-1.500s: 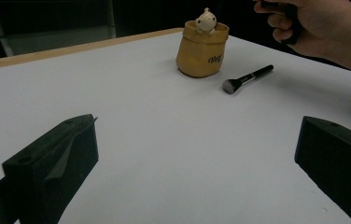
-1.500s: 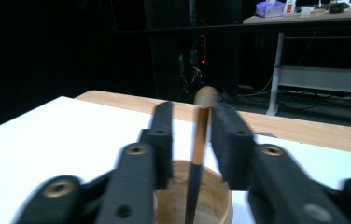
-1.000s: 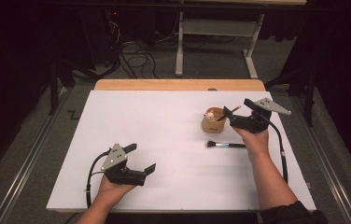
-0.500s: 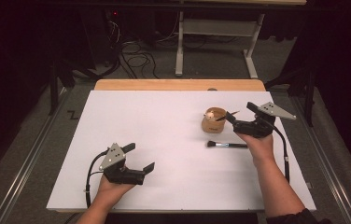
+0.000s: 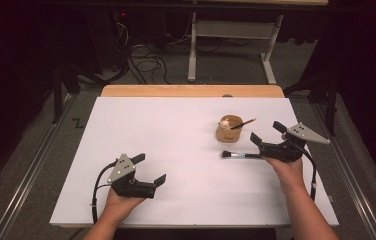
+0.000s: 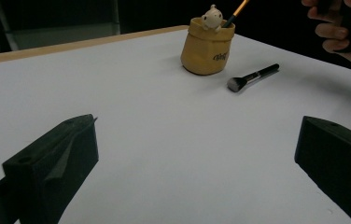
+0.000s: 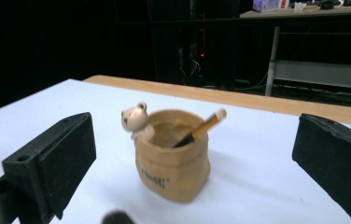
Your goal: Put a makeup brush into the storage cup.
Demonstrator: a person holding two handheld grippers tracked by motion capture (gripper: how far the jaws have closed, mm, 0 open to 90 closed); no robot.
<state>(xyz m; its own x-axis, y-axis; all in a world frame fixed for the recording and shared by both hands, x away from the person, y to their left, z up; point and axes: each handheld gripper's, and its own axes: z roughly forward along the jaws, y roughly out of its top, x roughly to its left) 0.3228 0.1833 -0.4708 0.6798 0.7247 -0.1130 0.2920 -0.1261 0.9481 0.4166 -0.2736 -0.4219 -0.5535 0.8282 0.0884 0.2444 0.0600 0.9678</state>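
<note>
Flanking pot [image 7: 172, 161] — right gripper [image 5: 268, 136] fingers spread; brush [image 5: 241, 155] beside; left gripper [image 5: 150, 168] likewise spread.

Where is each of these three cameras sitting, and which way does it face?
High view: above the person's side, facing forward and down on the white table; both forearms, left claw, right claw.
Left gripper view: on the left claw, looking across the table; the other hand's fingers show.
Right gripper view: on the right claw, facing the holder.
All share the bear-trimmed brush holder; the high and left gripper views share the makeup brush.
</note>
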